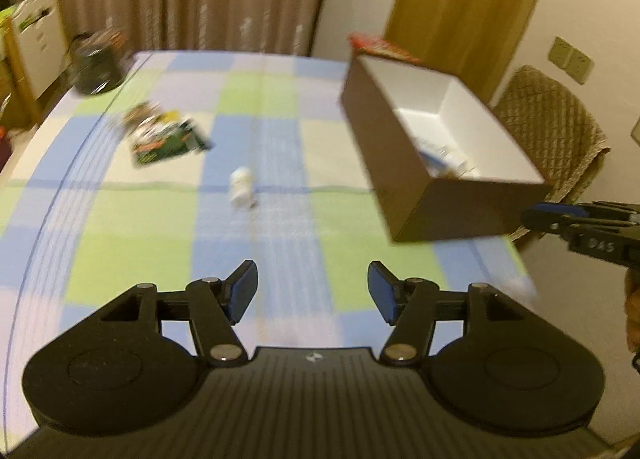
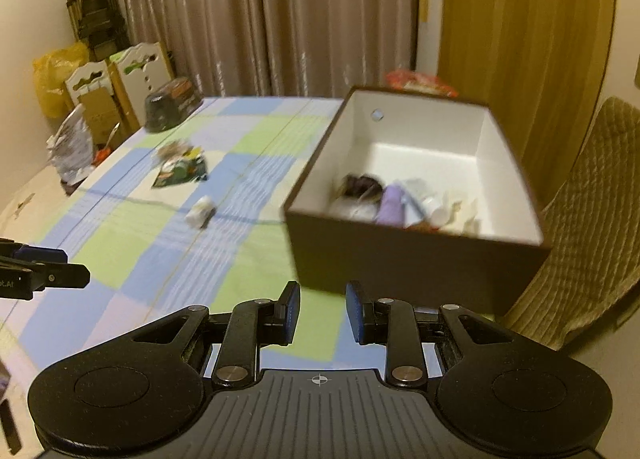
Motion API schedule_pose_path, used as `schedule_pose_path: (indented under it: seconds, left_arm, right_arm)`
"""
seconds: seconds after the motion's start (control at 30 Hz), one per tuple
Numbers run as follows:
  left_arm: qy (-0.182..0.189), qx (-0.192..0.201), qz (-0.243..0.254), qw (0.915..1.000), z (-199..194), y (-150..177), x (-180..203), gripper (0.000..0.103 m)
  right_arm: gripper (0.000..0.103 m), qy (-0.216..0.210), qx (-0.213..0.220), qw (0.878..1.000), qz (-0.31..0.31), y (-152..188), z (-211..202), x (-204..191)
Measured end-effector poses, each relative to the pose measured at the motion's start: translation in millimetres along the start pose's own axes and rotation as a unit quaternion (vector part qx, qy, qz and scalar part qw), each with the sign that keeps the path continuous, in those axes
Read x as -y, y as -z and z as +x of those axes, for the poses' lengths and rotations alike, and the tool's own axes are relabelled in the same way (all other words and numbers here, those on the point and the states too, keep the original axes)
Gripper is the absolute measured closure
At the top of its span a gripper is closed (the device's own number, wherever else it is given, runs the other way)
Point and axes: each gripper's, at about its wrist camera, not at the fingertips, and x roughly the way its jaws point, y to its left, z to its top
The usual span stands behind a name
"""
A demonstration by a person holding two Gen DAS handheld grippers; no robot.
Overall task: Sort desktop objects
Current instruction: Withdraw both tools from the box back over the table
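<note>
A small white bottle point(image 1: 242, 187) point(image 2: 200, 213) lies on its side in the middle of the checked tablecloth point(image 1: 280, 251). Beyond it, to the left, lies a green printed packet point(image 1: 168, 137) point(image 2: 182, 169). An open brown box point(image 1: 404, 183) point(image 2: 400, 263) with a white inside stands at the right of the table. In it are a purple tube point(image 2: 390, 207), a white bottle point(image 2: 436, 213) and a dark item point(image 2: 360, 185). My left gripper point(image 1: 312, 293) hovers open and empty over the near cloth. My right gripper point(image 2: 323, 313) hangs before the box's near wall, its jaws narrowly apart and empty.
A dark bowl-shaped container point(image 1: 98, 67) point(image 2: 172, 105) stands at the table's far left corner. Behind the box lies a red packet point(image 1: 380, 45) point(image 2: 420, 83). A quilted chair point(image 1: 560, 119) point(image 2: 592, 219) stands just right of the box. Bags and cartons point(image 2: 100, 99) crowd the floor at left.
</note>
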Motion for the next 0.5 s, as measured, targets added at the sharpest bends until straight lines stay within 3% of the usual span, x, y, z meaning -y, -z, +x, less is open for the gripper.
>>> schedule_pose_path:
  seconds: [0.03, 0.07, 0.1, 0.13, 0.5]
  left_arm:
    - [-0.005, 0.0, -0.004, 1.0, -5, 6, -5, 0.047]
    - [-0.008, 0.001, -0.008, 0.9999, -11, 11, -9, 0.047]
    - [-0.011, 0.003, -0.012, 0.9999, -16, 15, -14, 0.046]
    - [-0.013, 0.005, -0.017, 0.9998, -21, 20, -18, 0.046]
    - [-0.032, 0.011, -0.036, 0.9988, -52, 50, -45, 0.042]
  right_arm:
    - [0.074, -0.003, -0.005, 1.0, -0.001, 2, 0, -5]
    - [0.064, -0.007, -0.009, 1.0, -0.003, 4, 1, -11]
    - [0.045, -0.01, -0.013, 1.0, -0.005, 5, 2, -16]
    - [0.013, -0.013, -0.013, 1.0, -0.006, 7, 2, -22]
    - [0.012, -0.044, -0.054, 0.997, -0.042, 24, 21, -67]
